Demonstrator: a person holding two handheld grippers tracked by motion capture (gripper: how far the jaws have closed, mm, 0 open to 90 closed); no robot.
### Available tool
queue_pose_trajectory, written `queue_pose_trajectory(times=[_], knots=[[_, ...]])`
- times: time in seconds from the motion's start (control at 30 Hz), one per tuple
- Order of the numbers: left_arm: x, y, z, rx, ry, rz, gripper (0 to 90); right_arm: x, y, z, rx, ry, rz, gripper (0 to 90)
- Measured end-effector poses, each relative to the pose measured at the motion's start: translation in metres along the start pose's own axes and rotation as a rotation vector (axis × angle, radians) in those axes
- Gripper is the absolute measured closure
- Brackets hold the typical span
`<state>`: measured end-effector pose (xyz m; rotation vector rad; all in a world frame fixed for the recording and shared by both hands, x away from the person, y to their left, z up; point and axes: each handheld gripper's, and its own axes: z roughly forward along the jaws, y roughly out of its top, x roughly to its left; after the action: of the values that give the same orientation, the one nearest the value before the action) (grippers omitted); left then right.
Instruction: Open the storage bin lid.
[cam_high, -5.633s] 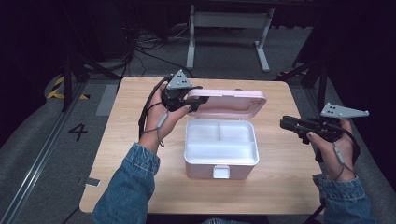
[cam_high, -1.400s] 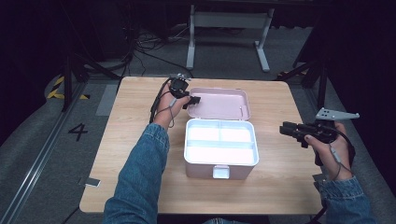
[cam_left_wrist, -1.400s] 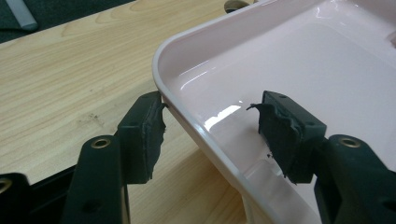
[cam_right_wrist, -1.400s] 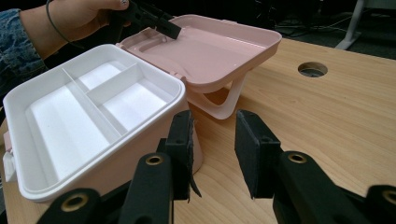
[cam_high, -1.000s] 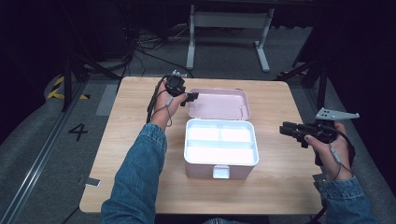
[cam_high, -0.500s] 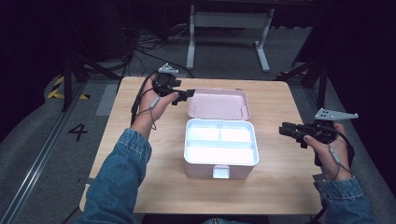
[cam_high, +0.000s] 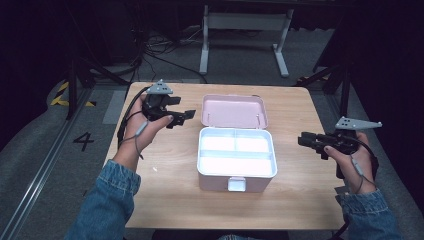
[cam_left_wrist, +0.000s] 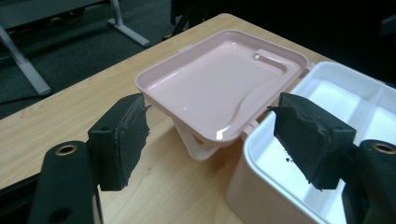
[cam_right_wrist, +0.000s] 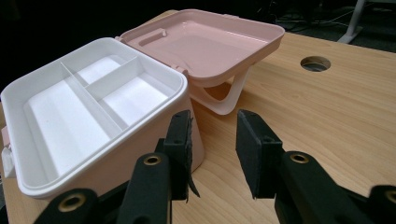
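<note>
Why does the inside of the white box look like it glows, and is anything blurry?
In the high view the white tray is overexposed, its dividers washed out, while the floor around the table lies dark. In the left gripper view the lid shows small glints of glare. Both gripper views look fairly sharp.

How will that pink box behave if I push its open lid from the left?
The box looks like thin, stiff plastic and its tray holds nothing, so it is probably light and may slide on the smooth table. The lid lies hinged back on its handle, so it would likely pivot.
</note>
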<state>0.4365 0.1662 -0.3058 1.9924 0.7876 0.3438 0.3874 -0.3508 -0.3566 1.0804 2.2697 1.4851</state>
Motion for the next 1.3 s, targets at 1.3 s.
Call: queue_pose_trajectory(times=[1.3], knots=[[0.010,-0.105,-0.010,0.123,0.208,-0.208,26.5,-0.009,-0.015,0.009,0.059,-0.041,0.011,61.8]])
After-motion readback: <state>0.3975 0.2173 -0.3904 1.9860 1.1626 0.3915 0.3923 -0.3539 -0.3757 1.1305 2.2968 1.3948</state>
